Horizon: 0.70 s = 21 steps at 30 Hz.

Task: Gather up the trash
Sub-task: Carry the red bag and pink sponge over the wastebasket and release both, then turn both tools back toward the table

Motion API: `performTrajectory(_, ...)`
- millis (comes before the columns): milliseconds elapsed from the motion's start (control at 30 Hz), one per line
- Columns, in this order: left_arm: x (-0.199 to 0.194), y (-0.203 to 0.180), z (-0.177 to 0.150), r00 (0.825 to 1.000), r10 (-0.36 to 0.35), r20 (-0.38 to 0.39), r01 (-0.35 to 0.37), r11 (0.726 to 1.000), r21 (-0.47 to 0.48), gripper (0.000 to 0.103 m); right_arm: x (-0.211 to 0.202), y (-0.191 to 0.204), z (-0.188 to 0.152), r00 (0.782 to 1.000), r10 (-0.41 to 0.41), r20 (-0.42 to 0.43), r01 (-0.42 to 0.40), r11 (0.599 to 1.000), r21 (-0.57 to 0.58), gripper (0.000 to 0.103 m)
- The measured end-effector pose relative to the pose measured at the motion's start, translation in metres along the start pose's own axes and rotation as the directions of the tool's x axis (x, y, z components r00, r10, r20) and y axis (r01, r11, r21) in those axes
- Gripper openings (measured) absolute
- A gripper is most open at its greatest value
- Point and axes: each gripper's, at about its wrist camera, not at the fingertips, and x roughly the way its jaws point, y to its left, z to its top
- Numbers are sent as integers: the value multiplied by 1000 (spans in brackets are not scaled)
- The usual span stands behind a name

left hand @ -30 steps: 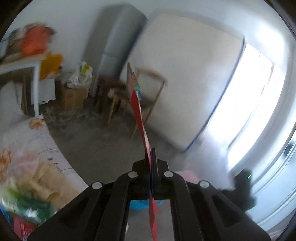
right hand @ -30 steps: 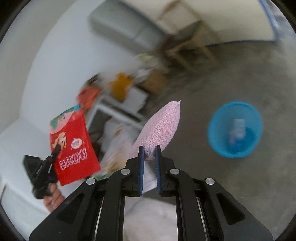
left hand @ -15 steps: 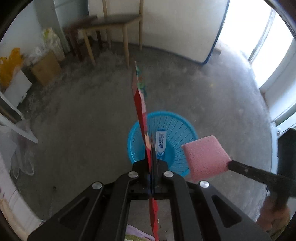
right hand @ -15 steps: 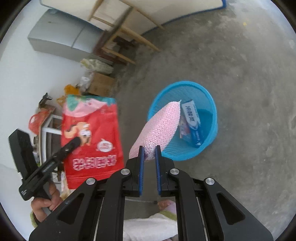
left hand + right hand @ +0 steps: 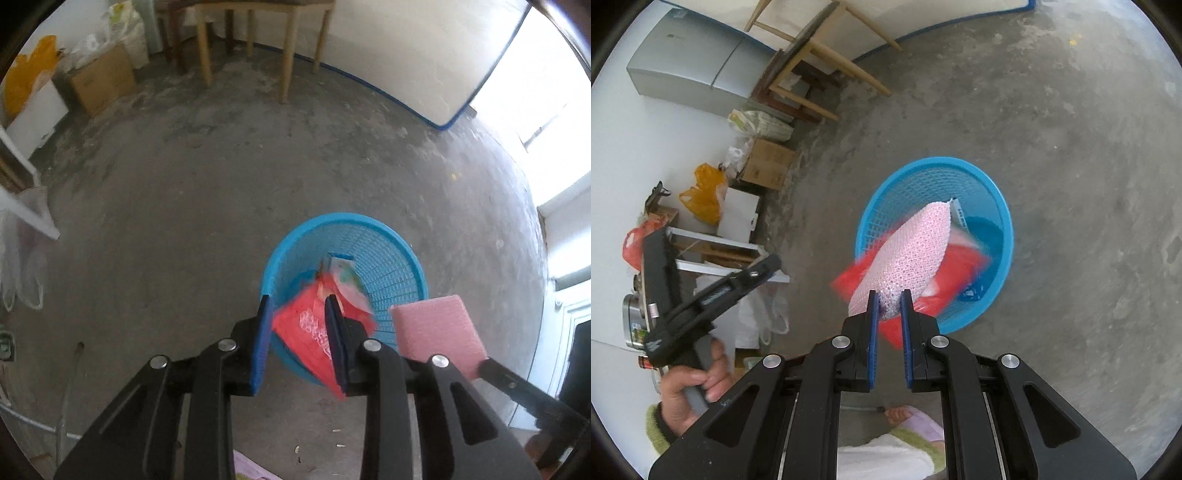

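A red snack bag [image 5: 306, 332] is blurred and loose, dropping into the blue mesh basket [image 5: 391, 258] on the floor. My left gripper [image 5: 298, 299] hangs just above it. Its jaws are opening and the pads no longer press on the bag, which shows below and between them. In the basket lies a blue-and-white box [image 5: 338, 258]. My right gripper [image 5: 889, 295] is shut on a pink mesh sponge [image 5: 912, 251] held over the basket [image 5: 960, 164], with the red bag [image 5: 964, 262] under it. The sponge [image 5: 436, 332] also shows at the left view's right side. A hand holds the left gripper [image 5: 714, 251] at the left of the right wrist view.
Bare concrete floor surrounds the basket. Wooden table legs [image 5: 288, 48], a cardboard box [image 5: 101, 79] and a leaning mattress [image 5: 406, 55] stand at the far wall. A grey fridge [image 5: 690, 74], a yellow bag [image 5: 703, 194] and a person's slippered foot [image 5: 908, 417] are in view.
Both grippers came down over the basket. The left jaws went from shut on the upright red bag to apart, and the bag tipped and fell toward the basket. The sponge stays gripped.
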Motion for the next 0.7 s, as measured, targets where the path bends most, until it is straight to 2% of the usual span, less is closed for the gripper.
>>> performTrajectory(100, -23, -2, 3, 999, -3, 36, 3, 1000, -8, 28, 6, 1, 0, 1000, -6, 1, 6, 1000, -2, 10)
performTrajectory(200, -58, -6, 1, 997, 14, 73, -14, 1000, 9, 28, 10, 0, 2, 1000, -10, 1, 10, 1000, -1, 10)
performTrajectory(267, -91, -6, -6, 994, -1, 105, 0, 1000, 11, 28, 15, 1, 5, 1000, -19, -9, 19, 1000, -3, 10)
performTrajectory(367, -142, -4, -23, 986, -33, 164, 30, 999, 20, 36, 24, 4, 9, 999, -25, -24, 25, 1000, -8, 11)
performTrajectory(467, -188, 2, -44, 974, -51, 221, 47, 999, 26, 47, 48, -3, 17, 996, -55, -71, 54, 999, -6, 27)
performTrajectory(500, -202, 5, -52, 970, -51, 238, 47, 999, 25, 51, 59, -7, 18, 991, -86, -101, 86, 996, -6, 46)
performTrajectory(533, -220, 10, -64, 965, -52, 256, 47, 999, 25, 52, 67, -12, 18, 985, -124, -122, 124, 992, -10, 52)
performTrajectory(600, -243, 19, -83, 958, -48, 282, 45, 999, 18, 56, 76, -22, 13, 967, -219, -134, 217, 976, -29, 52)
performTrajectory(700, -278, 41, -119, 946, -27, 323, 32, 999, -10, 59, 66, -30, 4, 969, -219, -116, 217, 976, -28, 52)
